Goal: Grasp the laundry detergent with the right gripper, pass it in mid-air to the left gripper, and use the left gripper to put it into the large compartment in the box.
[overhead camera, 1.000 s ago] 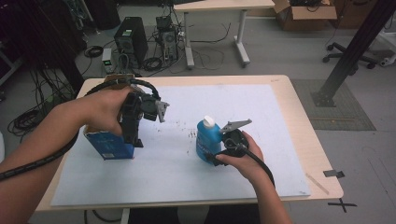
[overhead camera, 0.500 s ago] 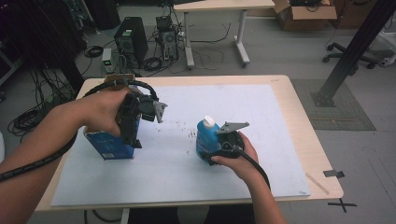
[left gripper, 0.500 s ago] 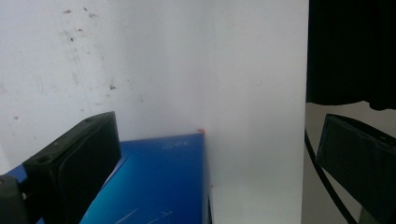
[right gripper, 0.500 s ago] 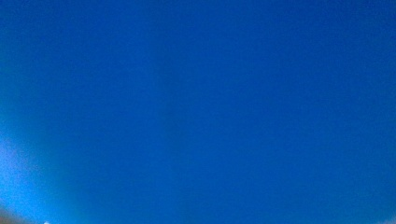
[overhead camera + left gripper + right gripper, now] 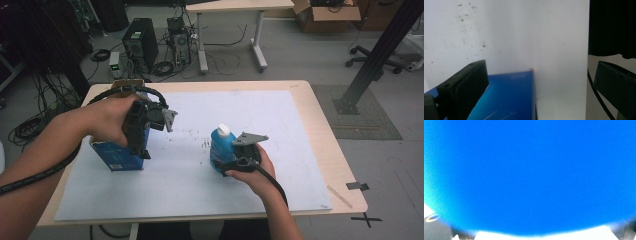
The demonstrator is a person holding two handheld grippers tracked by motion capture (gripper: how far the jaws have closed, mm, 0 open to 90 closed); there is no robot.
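Right hand-held gripper (image 5: pixel 224 159), jaws just closing, hugged the blue bottle (image 5: pixel 220 150); whether it gripped, unclear. Left of the bottle, the released left hand-held gripper (image 5: pixel 138 150) straddled a blue box (image 5: pixel 116 156).

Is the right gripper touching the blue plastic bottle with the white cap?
Cannot tell. In the high view the right gripper sits against the blue plastic bottle, its jaws hidden; they have just been closing.

Blue bottle (image 5: pixel 221 150) with white cap: upright on the white sheet, middle of the table (image 5: pixel 320 120). Blue box (image 5: pixel 116 157) with small label: stands at the sheet's left part, well apart from the bottle, one corner toward the near edge.
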